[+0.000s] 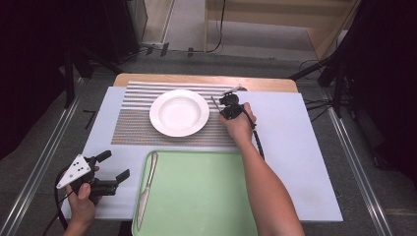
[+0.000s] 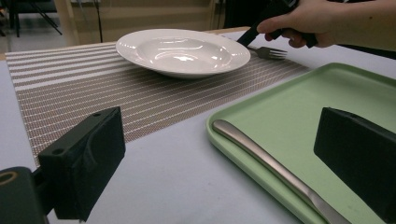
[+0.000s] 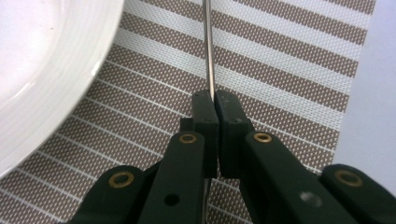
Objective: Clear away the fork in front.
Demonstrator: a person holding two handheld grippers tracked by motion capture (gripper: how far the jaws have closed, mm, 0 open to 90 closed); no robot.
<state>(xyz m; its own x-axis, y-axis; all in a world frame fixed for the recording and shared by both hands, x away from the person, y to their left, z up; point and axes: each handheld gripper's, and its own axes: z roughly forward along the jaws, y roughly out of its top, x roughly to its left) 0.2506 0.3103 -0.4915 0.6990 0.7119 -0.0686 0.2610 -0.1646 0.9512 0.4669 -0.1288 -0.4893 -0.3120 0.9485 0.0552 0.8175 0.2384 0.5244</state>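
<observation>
I see my right gripper (image 3: pixel 214 105) pinching the fork (image 3: pixel 208 51) by its handle, over the placemat's (image 3: pixel 280 60) right edge beside the plate (image 3: pixel 42 60).

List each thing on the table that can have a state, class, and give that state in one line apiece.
Left hand-held gripper: open, holding nothing, beside the tray.
Right hand-held gripper: shut on the fork.
Fork: on the placemat right of the plate, handle clamped.
Plate: upright, empty, on the placemat.
Knife: lying flat along the tray's left edge.
Tray: flat on the table, holding the knife.
Placemat: spread flat.
</observation>
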